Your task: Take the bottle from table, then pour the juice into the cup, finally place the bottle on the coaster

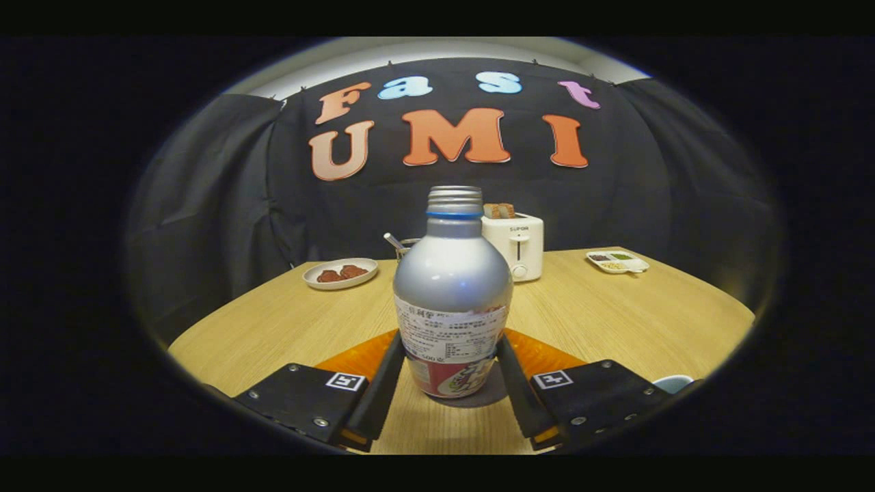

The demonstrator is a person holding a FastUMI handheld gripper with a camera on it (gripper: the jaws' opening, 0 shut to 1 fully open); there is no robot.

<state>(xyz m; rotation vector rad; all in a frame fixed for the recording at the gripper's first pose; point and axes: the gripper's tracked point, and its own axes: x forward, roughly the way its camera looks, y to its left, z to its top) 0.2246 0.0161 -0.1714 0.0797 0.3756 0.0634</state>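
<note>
A: Where the two fingers reach forward, the gripper point(451, 383) has the bottle point(452, 294) standing upright between them; each finger lies against a flank of the lower body, at the label; looks clamped on it from both sides, though the contact lines themselves are hard to read through the fisheye bend.

B: Base of the bottle?

A: Sits on a dark round disc, likely the coaster point(493, 391); only a sliver shows to the right of the base, the rest hidden under the bottle and behind the right finger; whether the base bears on it or hangs just above, cannot tell. Orange mat point(547, 357) beyond the fingers, mostly covered by them and the bottle.

B: Cap?

A: Off; bare threaded neck with a blue ring below it; label text too small to make out.

B: The cup?

A: Cup point(673, 383), just a pale rim, cut off behind the right finger's mount; contents hidden.

B: Farther back?

A: Wooden table point(649, 314); a white toaster point(516, 246) beyond the bottle with bread in the slots, its left side hidden by the bottle; a plate point(340, 273) with brown pieces of food to the left; a glass with a spoon point(403, 244) half hidden behind the bottle's shoulder; a small divided dish point(617, 261) far right, fillings too small to name.
</note>
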